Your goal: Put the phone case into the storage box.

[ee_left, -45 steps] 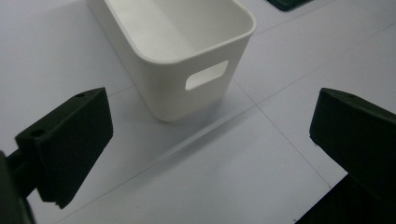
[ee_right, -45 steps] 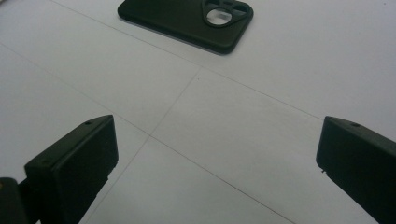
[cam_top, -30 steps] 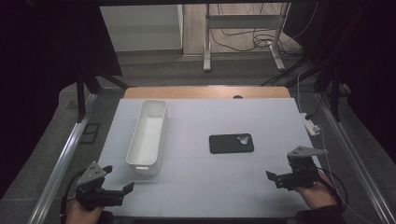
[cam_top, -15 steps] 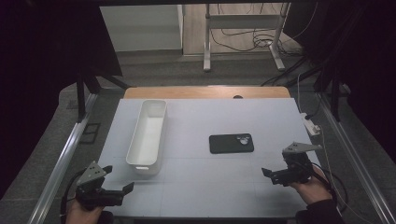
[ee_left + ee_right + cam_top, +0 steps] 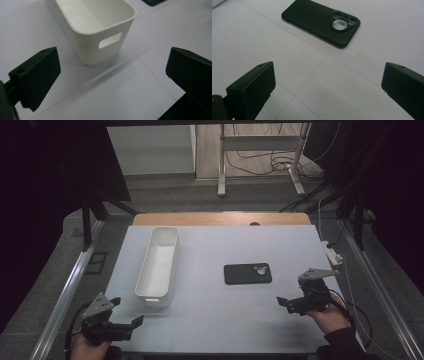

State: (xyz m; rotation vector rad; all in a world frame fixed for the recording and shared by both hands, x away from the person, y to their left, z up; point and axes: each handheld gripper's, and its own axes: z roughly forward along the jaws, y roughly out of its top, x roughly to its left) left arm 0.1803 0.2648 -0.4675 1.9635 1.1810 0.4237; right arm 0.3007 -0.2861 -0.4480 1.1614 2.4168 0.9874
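While the left gripper (image 5: pixel 131 324) waits spread at the table's (image 5: pixel 225 320) near-left corner, the right gripper (image 5: pixel 286 303), jaws wide, approaches the phone case (image 5: pixel 247 273); next, probably close on it.

A black phone case (image 5: pixel 322 22) lies flat on the white worktop (image 5: pixel 362 82) — camera cutout facing up — well beyond the right gripper (image 5: pixel 328 92), whose jaws stand wide apart.

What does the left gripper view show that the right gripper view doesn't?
Left gripper view: the white bin, close up, its end wall with a handle slot, interior empty as far as visible. Right gripper view: the whole black phone case lying flat, camera cutouts up. Both: their own jaws wide apart, holding nothing, over the white table.
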